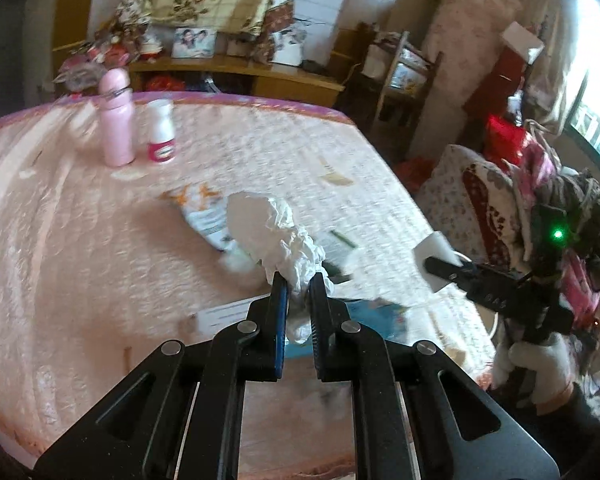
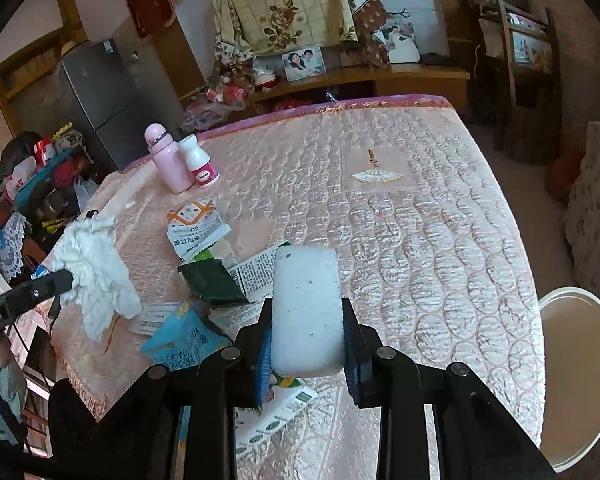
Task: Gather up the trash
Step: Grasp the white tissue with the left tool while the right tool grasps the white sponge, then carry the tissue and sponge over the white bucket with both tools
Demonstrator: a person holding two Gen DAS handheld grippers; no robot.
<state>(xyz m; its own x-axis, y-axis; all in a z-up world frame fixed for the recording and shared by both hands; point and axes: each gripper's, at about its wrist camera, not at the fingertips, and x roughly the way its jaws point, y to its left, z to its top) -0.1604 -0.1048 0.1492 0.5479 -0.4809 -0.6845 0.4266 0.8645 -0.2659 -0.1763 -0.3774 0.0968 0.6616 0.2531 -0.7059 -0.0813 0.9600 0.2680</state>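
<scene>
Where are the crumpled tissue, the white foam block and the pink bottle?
crumpled tissue (image 1: 276, 236), left wrist view, its bulging middle.
white foam block (image 2: 306, 308), right wrist view, its top face.
pink bottle (image 2: 168, 160), right wrist view, its body.

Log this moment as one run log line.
left claw: shut on tissue | right claw: shut on foam block | wrappers: on table

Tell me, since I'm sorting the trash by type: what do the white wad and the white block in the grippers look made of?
The white wad looks like tissue or thin paper: matte, finely creased, crumpled into soft folds. The white block looks like foam, perhaps a sponge: matte, rounded corners, tiny dark specks on its face. Touch would settle both.
</scene>
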